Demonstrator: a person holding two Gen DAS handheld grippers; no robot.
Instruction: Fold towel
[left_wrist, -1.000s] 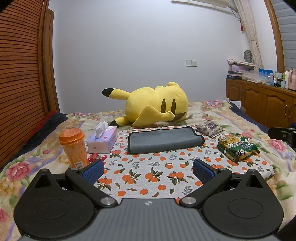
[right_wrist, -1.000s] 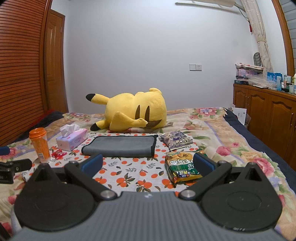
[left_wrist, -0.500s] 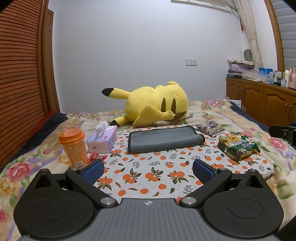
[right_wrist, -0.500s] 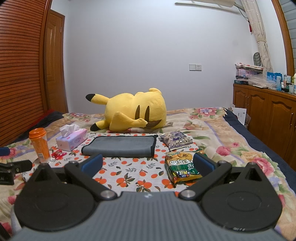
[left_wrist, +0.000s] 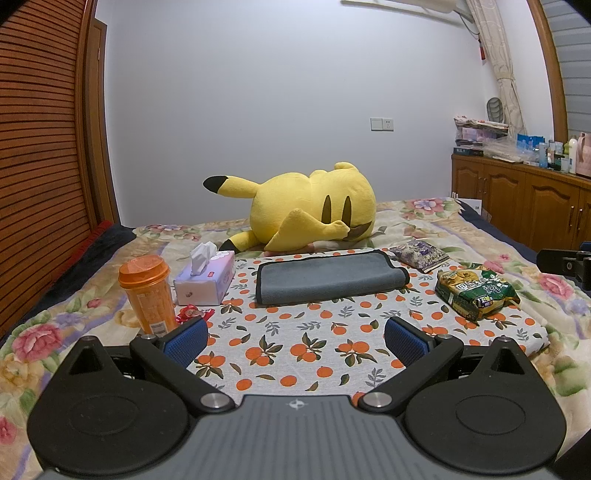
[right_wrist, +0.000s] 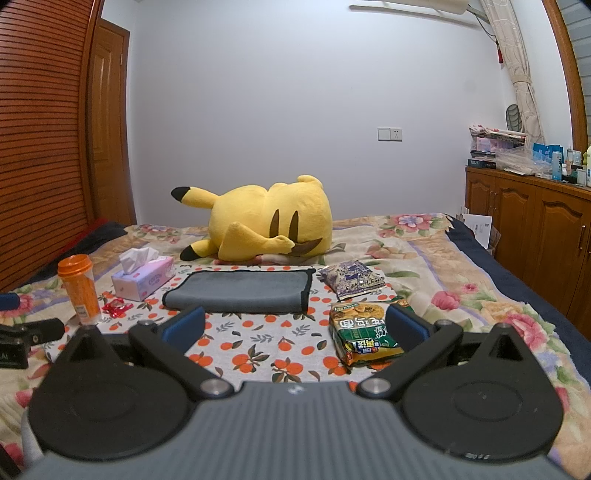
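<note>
A bedroom scene seen from two hand-held claws, both hovering low over a bed (left_wrist: 424, 218) with a floral cover. A white cloth printed with oranges (left_wrist: 295, 339) is spread on the near part of the bed.

The left claw (left_wrist: 295, 338) has its two blue-padded fingers spread wide apart, holding nothing. The right claw (right_wrist: 295, 326) is likewise spread wide apart and empty.

The grey towel (left_wrist: 328, 277), edged in black, lies folded into a long flat strip on the orange-print cloth, beyond both claws and untouched by either. In the right wrist view the towel (right_wrist: 240, 291) sits ahead and slightly left of centre.

Just behind the towel, a large yellow plush toy (left_wrist: 314, 210) lies on its side. To the left of the towel is a tissue box (left_wrist: 205, 282) with a tissue sticking up, then an orange lidded cup (left_wrist: 147, 291) standing upright nearer the left claw, with a small red wrapper (left_wrist: 190, 314) between them. To the right of the towel lie a purple snack packet (left_wrist: 419, 253), farther away, and a green snack packet (left_wrist: 474, 293), nearer. In the right wrist view the green packet lies just beside the right claw's right finger.

A wooden cabinet (left_wrist: 517, 206) stands along the far right wall.
</note>
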